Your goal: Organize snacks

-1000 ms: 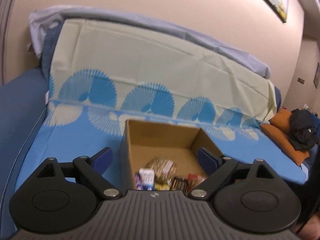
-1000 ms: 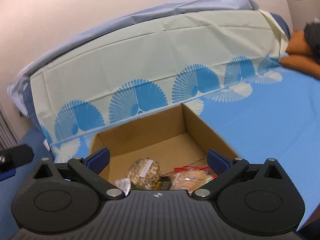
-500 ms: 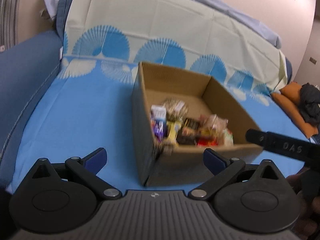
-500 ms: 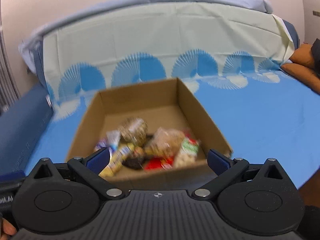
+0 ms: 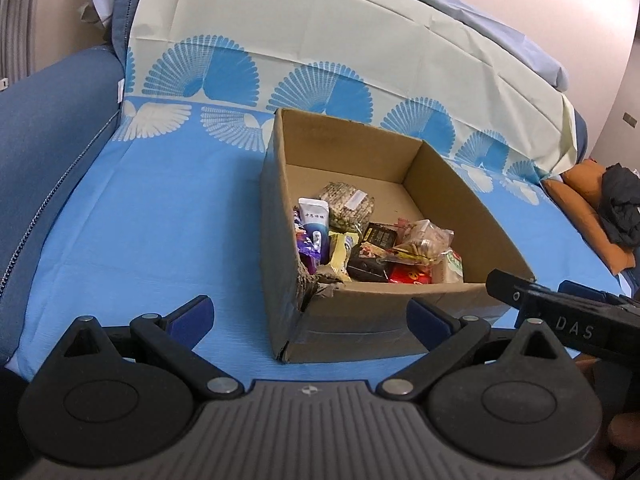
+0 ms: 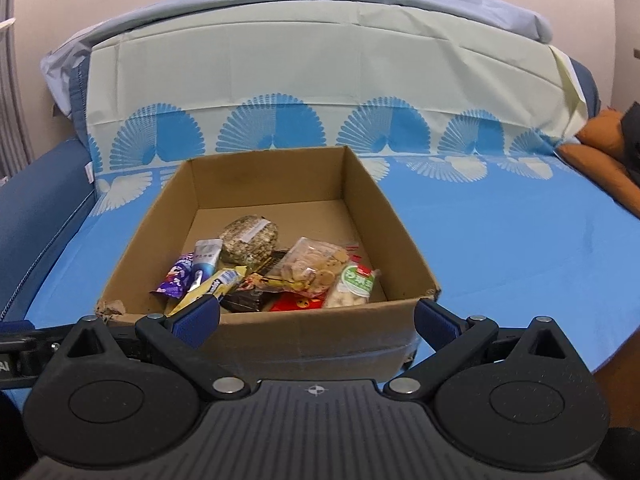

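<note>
Snack box on the sofa
Both tongs, left tongs [image 5: 310, 316] and right tongs [image 6: 318, 318], gape wide, empty, near the box [image 6: 312, 340] front edge; snacks [image 6: 280, 276] piled inside.

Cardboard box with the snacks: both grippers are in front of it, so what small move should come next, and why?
Probably bring the right gripper forward over the near wall of the cardboard box toward the clear cookie bag. Both grippers stand open and empty, short of the box, the left gripper off toward its torn corner. The bag lies on top of the pile, nearest the right gripper's line.

Blue fan-print sheet [image 6: 500, 240], orange cushion [image 5: 588, 204] under dark clothing [image 5: 622, 208]
</note>
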A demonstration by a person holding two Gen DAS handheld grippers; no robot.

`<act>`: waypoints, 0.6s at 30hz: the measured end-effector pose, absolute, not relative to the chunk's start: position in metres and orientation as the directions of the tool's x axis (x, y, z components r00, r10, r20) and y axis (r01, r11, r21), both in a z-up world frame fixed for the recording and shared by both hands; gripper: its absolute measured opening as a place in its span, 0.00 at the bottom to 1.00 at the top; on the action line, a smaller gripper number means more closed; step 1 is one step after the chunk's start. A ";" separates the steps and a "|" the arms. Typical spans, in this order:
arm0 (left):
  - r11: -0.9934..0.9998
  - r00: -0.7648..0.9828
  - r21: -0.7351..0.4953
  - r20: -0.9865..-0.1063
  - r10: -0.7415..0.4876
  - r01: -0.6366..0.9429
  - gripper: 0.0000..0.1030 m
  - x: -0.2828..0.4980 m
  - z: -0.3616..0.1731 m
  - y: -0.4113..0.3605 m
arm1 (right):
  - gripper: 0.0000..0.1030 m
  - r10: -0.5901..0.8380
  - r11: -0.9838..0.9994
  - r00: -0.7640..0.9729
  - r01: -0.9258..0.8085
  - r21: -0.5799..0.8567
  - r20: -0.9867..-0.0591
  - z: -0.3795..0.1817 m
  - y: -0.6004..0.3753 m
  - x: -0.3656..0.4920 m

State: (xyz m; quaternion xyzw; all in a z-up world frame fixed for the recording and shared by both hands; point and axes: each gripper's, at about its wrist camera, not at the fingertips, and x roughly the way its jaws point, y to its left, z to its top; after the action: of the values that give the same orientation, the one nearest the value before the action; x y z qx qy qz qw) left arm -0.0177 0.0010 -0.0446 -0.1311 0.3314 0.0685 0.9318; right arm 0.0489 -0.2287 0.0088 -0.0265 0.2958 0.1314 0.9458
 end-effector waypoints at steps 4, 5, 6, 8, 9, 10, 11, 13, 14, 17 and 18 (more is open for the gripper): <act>0.956 0.770 -0.199 -0.636 0.043 -0.217 0.99 -0.016 -0.045 0.001 | 0.99 0.240 0.958 0.790 -0.286 0.008 -0.565 0.009 -0.222 0.048; 0.956 0.771 -0.196 -0.636 0.044 -0.217 0.99 -0.016 -0.044 0.000 | 0.99 0.242 0.957 0.789 -0.291 0.003 -0.565 0.009 -0.220 0.048; 0.957 0.771 -0.193 -0.635 0.046 -0.216 0.99 -0.016 -0.044 -0.001 | 0.99 0.242 0.956 0.789 -0.294 -0.001 -0.565 0.008 -0.219 0.048; 0.959 0.772 -0.189 -0.634 0.047 -0.213 0.99 -0.016 -0.044 -0.002 | 0.99 0.244 0.954 0.788 -0.301 -0.008 -0.565 0.008 -0.217 0.048; 0.959 0.771 -0.187 -0.634 0.047 -0.213 0.99 -0.015 -0.044 -0.003 | 0.99 0.245 0.953 0.788 -0.304 -0.010 -0.565 0.008 -0.217 0.047; 0.959 0.770 -0.185 -0.636 0.048 -0.213 0.99 -0.015 -0.044 -0.003 | 0.99 0.246 0.952 0.788 -0.305 -0.010 -0.565 0.008 -0.217 0.048; 0.959 0.770 -0.185 -0.637 0.049 -0.214 0.99 -0.014 -0.045 -0.004 | 0.99 0.248 0.952 0.787 -0.306 -0.010 -0.564 0.008 -0.217 0.048; 0.960 0.769 -0.184 -0.637 0.048 -0.212 0.99 -0.013 -0.044 -0.005 | 0.99 0.249 0.952 0.787 -0.307 -0.007 -0.565 0.008 -0.217 0.048; 0.960 0.769 -0.183 -0.637 0.048 -0.212 0.99 -0.013 -0.044 -0.005 | 0.99 0.249 0.952 0.786 -0.306 -0.007 -0.565 0.008 -0.217 0.048; 0.962 0.771 -0.179 -0.635 0.046 -0.205 0.99 -0.012 -0.044 -0.007 | 0.99 0.252 0.951 0.787 -0.309 -0.007 -0.564 0.008 -0.217 0.048; 0.963 0.771 -0.176 -0.635 0.047 -0.204 0.99 -0.012 -0.044 -0.007 | 0.99 0.252 0.951 0.786 -0.310 -0.007 -0.565 0.007 -0.217 0.049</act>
State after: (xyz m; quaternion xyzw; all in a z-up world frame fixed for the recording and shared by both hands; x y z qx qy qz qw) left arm -0.0120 -0.0073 -0.0435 -0.1182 0.3316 0.0671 0.9336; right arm 0.0488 -0.2168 0.0074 -0.0499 0.2912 0.1489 0.9437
